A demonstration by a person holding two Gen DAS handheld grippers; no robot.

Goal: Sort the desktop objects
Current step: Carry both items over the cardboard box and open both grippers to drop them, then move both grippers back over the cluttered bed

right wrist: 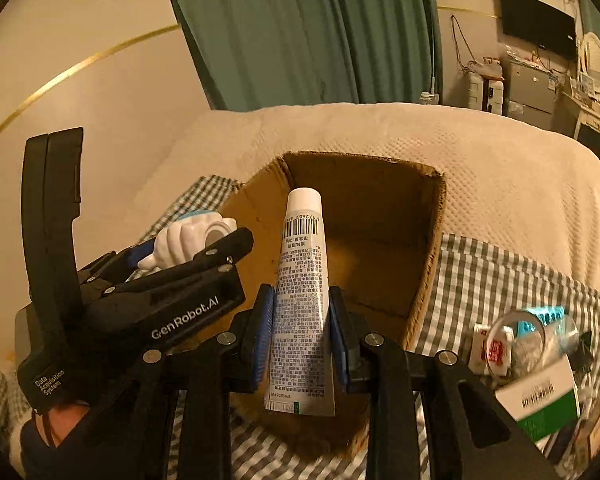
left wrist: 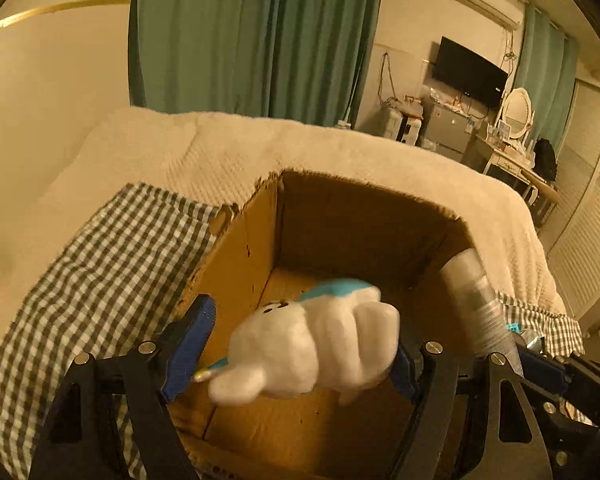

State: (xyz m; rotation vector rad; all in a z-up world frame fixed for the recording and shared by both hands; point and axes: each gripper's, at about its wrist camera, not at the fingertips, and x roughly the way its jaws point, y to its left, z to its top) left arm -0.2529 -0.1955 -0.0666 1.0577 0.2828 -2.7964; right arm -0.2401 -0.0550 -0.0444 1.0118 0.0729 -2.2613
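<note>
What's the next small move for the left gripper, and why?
Probably just let go: the left gripper has its jaws wide, and the white toy between them already hangs over the open cardboard box, so it should drop inside.

Box [right wrist: 380,240] on checked cloth [right wrist: 500,280], bed [right wrist: 480,168] behind, clutter [right wrist: 532,352] right of box

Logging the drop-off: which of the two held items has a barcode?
The white tube in the right claw; the left claw holds a plain white toy.
</note>
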